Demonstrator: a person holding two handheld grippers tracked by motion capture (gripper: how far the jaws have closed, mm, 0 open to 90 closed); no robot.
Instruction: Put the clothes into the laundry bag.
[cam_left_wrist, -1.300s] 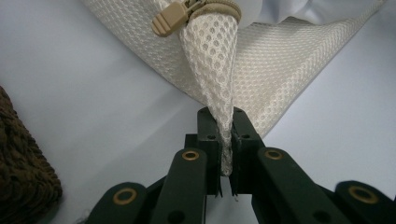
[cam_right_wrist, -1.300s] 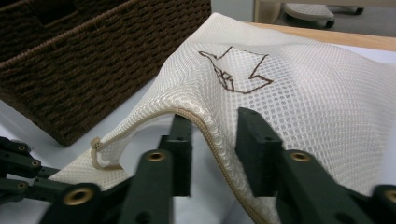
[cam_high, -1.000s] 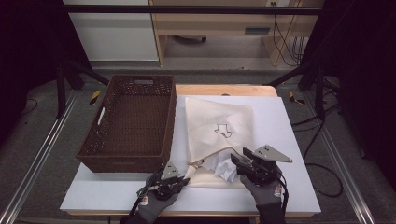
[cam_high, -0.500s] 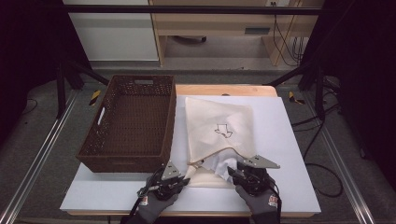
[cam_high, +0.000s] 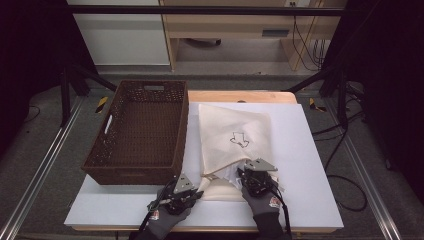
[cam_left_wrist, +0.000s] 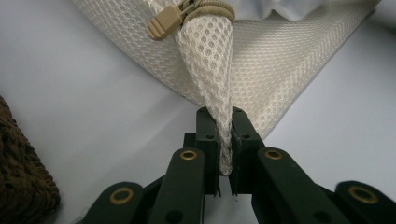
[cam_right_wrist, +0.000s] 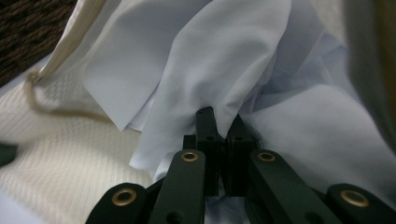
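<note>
A cream mesh bag (cam_high: 235, 135) with a small black print lies flat on the white table (cam_high: 305, 150), its open end toward me. My left gripper (cam_high: 192, 192) is shut on the bag's near-left corner. In the left gripper view the jaws (cam_left_wrist: 220, 114) pinch a fold of mesh just below the tan zipper pull (cam_left_wrist: 163, 28). A white cloth (cam_high: 229, 172) bulges from the bag's mouth. My right gripper (cam_high: 248, 176) has just been closing and is now shut on a fold of that white cloth (cam_right_wrist: 224, 56), as the right gripper (cam_right_wrist: 219, 116) view shows.
A brown wicker basket (cam_high: 140, 130) stands empty on the table's left half, close beside the bag. Its rim shows at the edge of the left gripper view (cam_left_wrist: 18, 182) and in the right gripper view (cam_right_wrist: 28, 28). Bare table lies right of the bag.
My right gripper has come down and in toward the bag's mouth, and its jaws have closed on the white cloth. The left gripper has kept its hold and its place.
</note>
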